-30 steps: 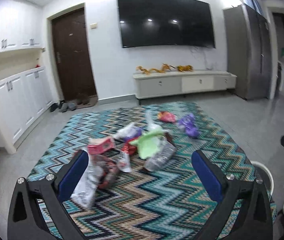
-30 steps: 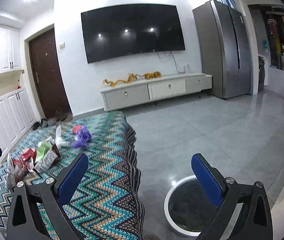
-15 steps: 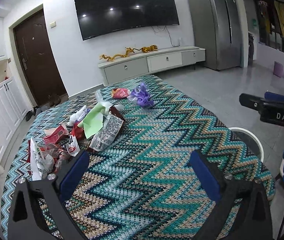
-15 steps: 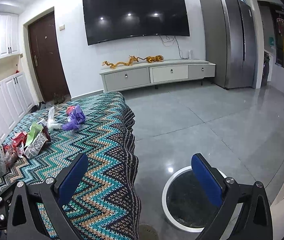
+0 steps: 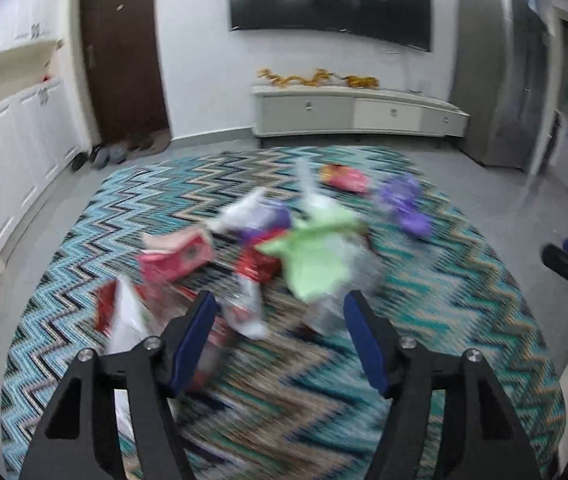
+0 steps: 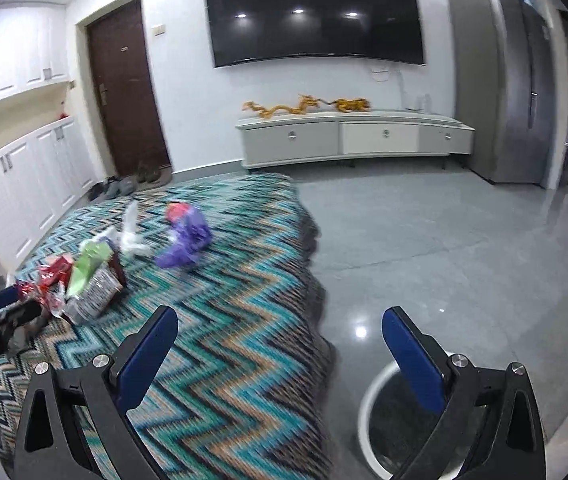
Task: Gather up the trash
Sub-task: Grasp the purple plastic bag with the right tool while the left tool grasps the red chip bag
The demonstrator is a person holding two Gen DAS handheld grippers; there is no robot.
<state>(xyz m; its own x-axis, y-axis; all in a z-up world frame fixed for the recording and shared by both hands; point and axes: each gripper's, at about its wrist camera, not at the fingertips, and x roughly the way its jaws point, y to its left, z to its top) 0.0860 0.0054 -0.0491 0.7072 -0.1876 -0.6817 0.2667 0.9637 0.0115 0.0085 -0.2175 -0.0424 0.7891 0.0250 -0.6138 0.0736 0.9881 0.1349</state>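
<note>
Here no label reads through blur; left tongs point(image 5: 278, 312) and right tongs point(image 6: 280, 330) gape wide over wrappers point(image 5: 307, 264)

Trash pile point(image 5: 268, 256) scattered on zigzag-patterned cloth, blurred in left wrist view. Light green wrapper point(image 5: 315, 256) crumpled at centre, over clear barcode-printed bag point(image 6: 98, 294). Red carton point(image 5: 176, 258) to its left, tilted. White-and-red bag point(image 5: 124, 316) nearest, at left. Purple wrapper point(image 6: 186, 242) lies apart at far right, pink-red packet point(image 5: 343, 178) just beyond it. White twisted plastic point(image 6: 132, 232) between purple wrapper and pile.
</note>
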